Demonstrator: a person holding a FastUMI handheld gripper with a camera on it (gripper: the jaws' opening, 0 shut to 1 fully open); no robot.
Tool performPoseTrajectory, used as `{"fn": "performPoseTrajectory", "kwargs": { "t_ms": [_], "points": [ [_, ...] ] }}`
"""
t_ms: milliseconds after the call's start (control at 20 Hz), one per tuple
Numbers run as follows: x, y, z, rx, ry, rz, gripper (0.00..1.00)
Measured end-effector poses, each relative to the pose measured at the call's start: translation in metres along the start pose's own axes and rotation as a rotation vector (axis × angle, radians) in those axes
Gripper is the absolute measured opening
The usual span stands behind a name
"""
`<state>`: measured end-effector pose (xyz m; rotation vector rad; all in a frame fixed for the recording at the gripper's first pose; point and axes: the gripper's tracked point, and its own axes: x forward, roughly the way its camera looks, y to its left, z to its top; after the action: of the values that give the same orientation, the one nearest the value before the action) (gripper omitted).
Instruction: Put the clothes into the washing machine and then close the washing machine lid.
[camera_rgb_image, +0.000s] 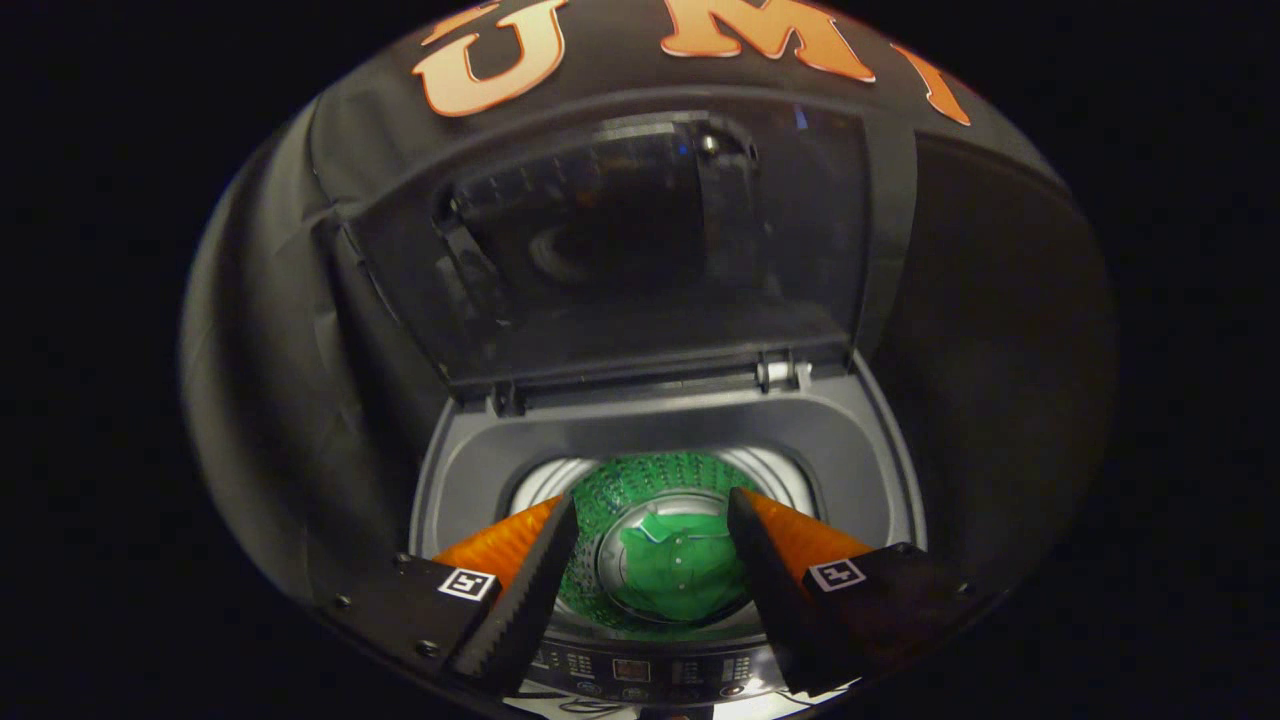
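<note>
Green shirt (680, 570) lies at bottom of washing machine (880, 450) drum, soft, light, floppy. Hand-held gripper (652, 515) above drum, fingers spread wide, holding nothing. Lid (640, 250) stands up at back, stiff, smooth; best grab top edge, pull down. Button panel (630, 670) near fingers. Nothing blocks lid.

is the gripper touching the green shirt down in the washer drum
Apart. The gripper view shows the open gripper held above the washer opening, while the green shirt lies at the drum bottom between and beyond the fingers.
</note>
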<state>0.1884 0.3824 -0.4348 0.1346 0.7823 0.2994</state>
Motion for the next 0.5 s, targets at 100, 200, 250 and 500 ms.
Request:
{"fn": "performPoseTrajectory", "kwargs": {
  "t_ms": [100,200,250,500],
  "points": [
    [-0.011,0.004,0.028,-0.022,-0.071,0.009,0.98],
    [-0.021,0.009,0.06,-0.044,-0.135,0.018,0.98],
    [-0.029,0.012,0.077,-0.052,-0.167,0.026,0.97],
    [-0.043,0.03,0.162,-0.095,-0.296,0.052,0.97]
  ]
}}
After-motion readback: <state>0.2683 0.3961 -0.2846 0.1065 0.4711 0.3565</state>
